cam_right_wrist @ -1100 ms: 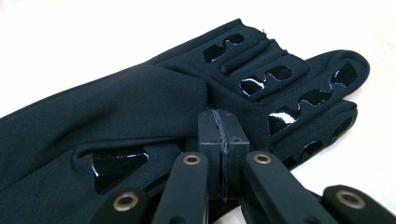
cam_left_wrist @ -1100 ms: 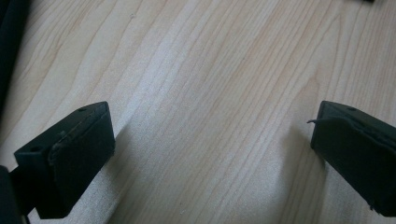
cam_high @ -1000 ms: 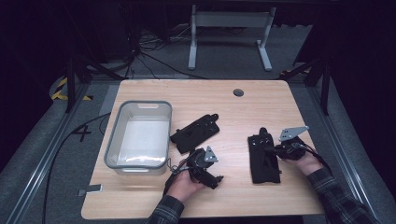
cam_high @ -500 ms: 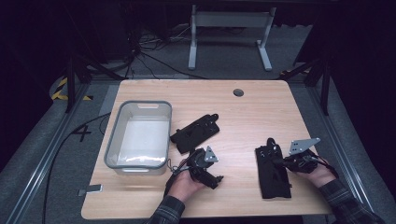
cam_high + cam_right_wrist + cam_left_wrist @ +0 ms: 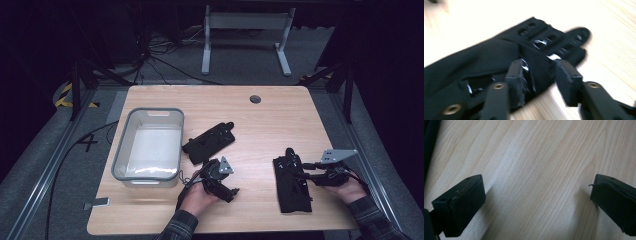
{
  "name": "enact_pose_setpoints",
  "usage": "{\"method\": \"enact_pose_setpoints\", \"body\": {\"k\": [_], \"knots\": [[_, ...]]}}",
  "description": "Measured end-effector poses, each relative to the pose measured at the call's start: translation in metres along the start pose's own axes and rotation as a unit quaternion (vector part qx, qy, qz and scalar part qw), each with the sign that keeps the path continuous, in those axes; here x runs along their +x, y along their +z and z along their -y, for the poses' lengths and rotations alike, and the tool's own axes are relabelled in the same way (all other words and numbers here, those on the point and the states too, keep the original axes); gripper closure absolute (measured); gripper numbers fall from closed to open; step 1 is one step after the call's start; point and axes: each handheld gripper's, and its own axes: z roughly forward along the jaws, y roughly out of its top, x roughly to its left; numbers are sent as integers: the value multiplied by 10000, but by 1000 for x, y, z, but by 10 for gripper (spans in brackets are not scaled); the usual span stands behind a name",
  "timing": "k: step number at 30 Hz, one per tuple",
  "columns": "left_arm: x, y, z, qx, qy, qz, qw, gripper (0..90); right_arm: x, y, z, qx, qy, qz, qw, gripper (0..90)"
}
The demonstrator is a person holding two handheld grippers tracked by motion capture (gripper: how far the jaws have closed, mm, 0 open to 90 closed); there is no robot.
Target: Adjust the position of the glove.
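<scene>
Table (image 5: 280, 112) of pale wood, seen from above, fills the middle of the high view. Right gripper (image 5: 305, 176) sits at lower right of that frame, held in a hand (image 5: 350, 190), its tips over the right edge of a black pouch (image 5: 291, 182) lying flat on the wood. In the right gripper view the same pouch (image 5: 499, 62) runs from lower left to upper right, strap slots at its far end; the right gripper (image 5: 537, 77) has its jaws partway apart. They have just been opening. A fold of the pouch edge lies between them, and the pads look clear of it, though the picture is blurred.

Left gripper (image 5: 227, 187) at lower centre of the high view, in the other hand (image 5: 197, 200), resting low on bare table. Left gripper view: left gripper (image 5: 537, 197) jaws spread wide, one at each side of the frame, only wood grain between.

Second black pouch (image 5: 209, 143) lies just above the left gripper, near frame centre, angled. Clear plastic bin (image 5: 122, 150) stands left of it, just beside, nothing visible inside.
</scene>
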Motion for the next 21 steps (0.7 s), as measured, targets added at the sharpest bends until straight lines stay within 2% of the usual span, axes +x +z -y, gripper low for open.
{"method": "enact_pose_setpoints", "body": {"k": [1, 2, 3, 4, 5, 7, 11, 14, 21], "knots": [[0, 0, 0, 0, 1, 1, 10000, 0, -5, -6, 7, -88, 112, 328, 9994, 402], [0, 0, 0, 0, 1, 1, 10000, 0, -5, -6, 7, -88, 112, 328, 9994, 402], [0, 0, 0, 1, 0, 1, 10000, 1, -9, -8, 12, -83, 279, 521, 9982, 325], [0, 0, 0, 2, 1, 1, 10000, 0, -12, -8, 15, -82, 375, 604, 9974, 293], [0, 0, 0, 2, 1, 1, 10000, 0, -12, -8, 15, -82, 375, 604, 9974, 293], [0, 0, 0, 1, 2, 1, 10000, 0, -18, -8, 21, -17, 511, 753, 9959, 224], [0, 0, 0, 1, -19, -15, 10000, 0, -28, -5, 29, -11, 776, 786, 9939, 158], [-1, 0, 0, 0, -26, -20, 10000, 0, -30, -2, 34, 61, 801, 885, 9928, 140], [-2, 0, -3, 43, -109, -64, 9999, 20, -32, 0, 38, -126, 851, 841, 9927, 111]]}}
